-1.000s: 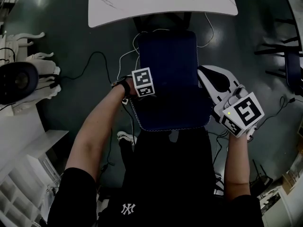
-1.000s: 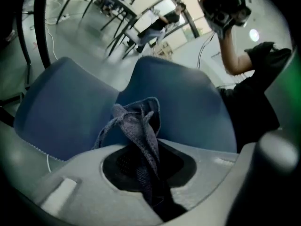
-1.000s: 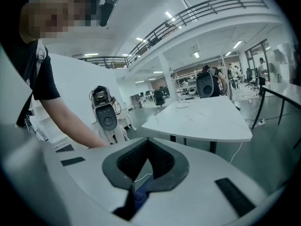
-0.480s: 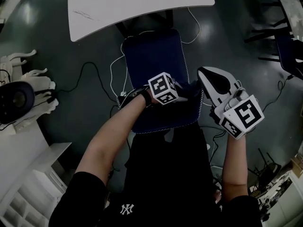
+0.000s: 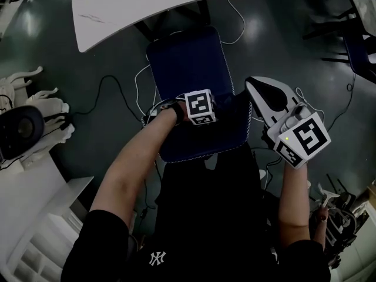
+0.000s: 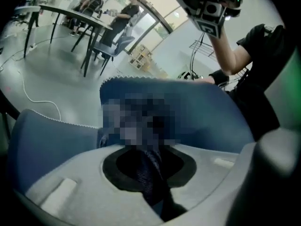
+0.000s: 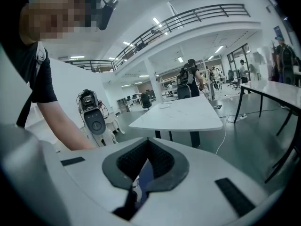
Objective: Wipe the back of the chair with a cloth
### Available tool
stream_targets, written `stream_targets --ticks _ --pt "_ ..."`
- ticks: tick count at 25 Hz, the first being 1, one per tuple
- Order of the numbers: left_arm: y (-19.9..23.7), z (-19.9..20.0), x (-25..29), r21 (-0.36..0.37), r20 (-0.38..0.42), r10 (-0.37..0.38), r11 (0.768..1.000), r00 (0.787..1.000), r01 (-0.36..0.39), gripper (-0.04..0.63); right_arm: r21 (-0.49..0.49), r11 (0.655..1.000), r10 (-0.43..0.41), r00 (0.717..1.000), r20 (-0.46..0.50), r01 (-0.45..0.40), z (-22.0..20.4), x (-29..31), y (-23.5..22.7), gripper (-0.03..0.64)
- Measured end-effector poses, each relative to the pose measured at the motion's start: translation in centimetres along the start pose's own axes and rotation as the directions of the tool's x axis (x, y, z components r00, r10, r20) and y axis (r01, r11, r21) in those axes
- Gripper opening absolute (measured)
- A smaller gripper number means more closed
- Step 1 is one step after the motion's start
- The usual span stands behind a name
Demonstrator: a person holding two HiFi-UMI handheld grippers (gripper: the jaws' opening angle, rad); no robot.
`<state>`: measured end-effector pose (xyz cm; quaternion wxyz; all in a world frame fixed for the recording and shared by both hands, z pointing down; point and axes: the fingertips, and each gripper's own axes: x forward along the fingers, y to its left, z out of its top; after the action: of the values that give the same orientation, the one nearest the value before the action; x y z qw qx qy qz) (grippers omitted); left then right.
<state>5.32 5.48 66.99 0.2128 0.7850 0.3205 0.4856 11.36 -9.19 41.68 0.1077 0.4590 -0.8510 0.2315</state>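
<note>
Dark blue chair (image 5: 188, 63) stands at centre, its seat tucked under a white table (image 5: 164, 4) at 12 o'clock. The left gripper (image 6: 149, 160) has its jaws clamped on a dark cloth (image 6: 149, 180), pressed against the chair back (image 6: 202, 119). The right gripper (image 7: 146, 166) is at 3 o'clock of the chair back, jaws together and holding nothing.

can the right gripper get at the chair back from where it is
Probably yes. The right gripper hangs just off the right edge of the chair back, with nothing between them. The left gripper, shut on the cloth, is over the middle, so that part is taken.
</note>
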Motion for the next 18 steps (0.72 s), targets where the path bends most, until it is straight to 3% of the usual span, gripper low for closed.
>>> stream_targets --ticks 3,6,13,18 --pt "-0.9 -4.3 -0.5 0.012 -0.14 -0.02 1.0 0.99 0.021 0.061 -0.006 1.0 0.017 1.0 0.005 -0.017 0.1 0.3 1.0 0.014" --pt "-1.6 -7.5 -1.5 -0.001 -0.208 -0.025 1.0 0.978 0.025 0.061 -0.019 0.999 0.04 0.999 0.005 -0.039 0.6 0.9 2.2 0.014" --pt "-2.2 -10.4 -2.7 -0.064 -0.165 -0.003 0.998 0.986 -0.007 0.061 -0.043 0.993 0.108 0.994 -0.017 -0.109 0.4 3.5 6.1 0.014" --pt "-2.5 -12.7 -3.7 -0.054 -0.212 0.022 0.998 0.977 -0.034 0.061 -0.041 0.986 0.158 0.986 -0.055 -0.161 -1.3 5.7 9.8 0.014"
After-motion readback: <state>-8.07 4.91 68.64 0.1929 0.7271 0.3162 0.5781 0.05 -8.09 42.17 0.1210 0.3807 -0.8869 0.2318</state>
